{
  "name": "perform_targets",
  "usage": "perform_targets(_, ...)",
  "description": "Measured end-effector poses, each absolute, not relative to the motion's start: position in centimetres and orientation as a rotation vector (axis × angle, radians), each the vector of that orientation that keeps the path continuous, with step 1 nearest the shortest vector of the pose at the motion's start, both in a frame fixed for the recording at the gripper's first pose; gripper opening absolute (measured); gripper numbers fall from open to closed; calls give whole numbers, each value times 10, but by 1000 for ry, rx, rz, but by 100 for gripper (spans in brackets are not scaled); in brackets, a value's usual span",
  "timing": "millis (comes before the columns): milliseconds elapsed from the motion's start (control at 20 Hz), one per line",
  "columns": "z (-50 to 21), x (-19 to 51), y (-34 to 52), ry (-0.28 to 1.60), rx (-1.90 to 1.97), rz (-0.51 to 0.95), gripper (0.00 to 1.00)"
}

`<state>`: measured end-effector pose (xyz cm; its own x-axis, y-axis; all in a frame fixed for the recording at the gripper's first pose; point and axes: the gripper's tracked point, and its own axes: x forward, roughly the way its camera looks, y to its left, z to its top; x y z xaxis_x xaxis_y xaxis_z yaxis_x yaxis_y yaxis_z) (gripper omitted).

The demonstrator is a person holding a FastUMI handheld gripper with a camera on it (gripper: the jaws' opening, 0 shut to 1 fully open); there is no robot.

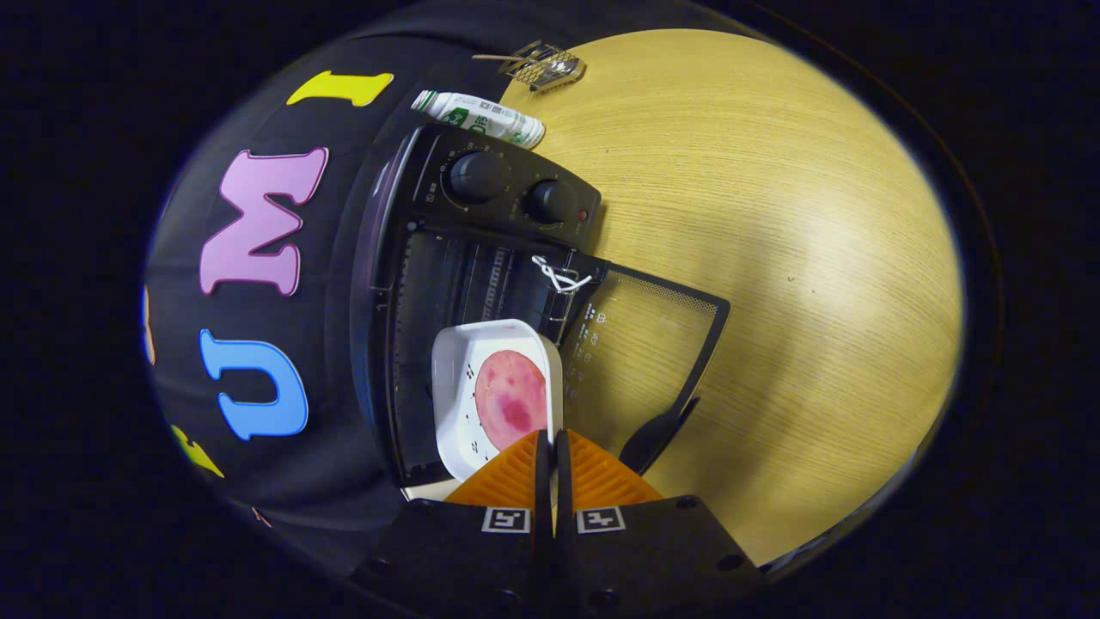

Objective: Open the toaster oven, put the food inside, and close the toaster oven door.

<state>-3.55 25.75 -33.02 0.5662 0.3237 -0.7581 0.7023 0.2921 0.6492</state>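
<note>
The view is rolled sideways here, so the toaster oven [481, 292] reads as lying on its side, its two knobs [479, 176] up at twelve o'clock from the cavity and its glass door [644, 344] swung fully open, lying flat over the wooden surface [773, 215] out at three o'clock from the opening. That door is down for a reason: it clears the mouth so the load can go straight in. And here comes the load: a white tray [455, 404] carrying a round pink slice of meat [511, 400], already partly across the threshold of the dark cavity, with the rack ribs visible beyond it toward twelve. The gripper [550, 447] has its jaws drawn nearly together, only a thin slit between the orange fingers [507, 477], and they appear to pinch the tray's near rim edge-on, which is a sensible hold for sliding a shallow dish forward without tipping the food. A white cord loop [560, 275] hangs at the door's hinge end, likely a pull for a tool like this one. The door's dark handle [657, 438] sits just at two o'clock from the fingertips, well placed for the closing lift. Behind the oven lie a white-and-green tube [477, 118] and a small wire-mesh utensil [546, 64], both well clear. My read: door opened, insertion under way, closing yet to come.
</note>
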Motion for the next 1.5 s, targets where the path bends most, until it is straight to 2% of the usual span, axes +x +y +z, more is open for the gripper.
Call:
perform_targets(200,-346,-4,262,928,1396,-473,5)
perform_targets(450,-356,27,277,894,1460,-567,5)
perform_targets(750,-360,56,293,850,1548,-577,5)
perform_targets(1000,-354,65,306,833,1598,-504,13)
perform_targets(1050,-347,62,308,832,1599,-487,21)
perform_targets(1100,-345,60,310,836,1593,-474,35)
perform_targets(1150,-348,58,314,852,1580,-466,41)
perform_targets(1200,-342,50,312,867,1569,-452,55)
perform_targets(1250,-341,45,313,879,1572,-429,61)
perform_targets(1300,-340,40,311,886,1566,-418,73)
perform_targets(1350,-338,37,306,881,1545,-405,79)
perform_targets(1400,-337,35,301,873,1519,-383,93)
perform_targets(1500,-327,27,297,884,1474,-325,97)
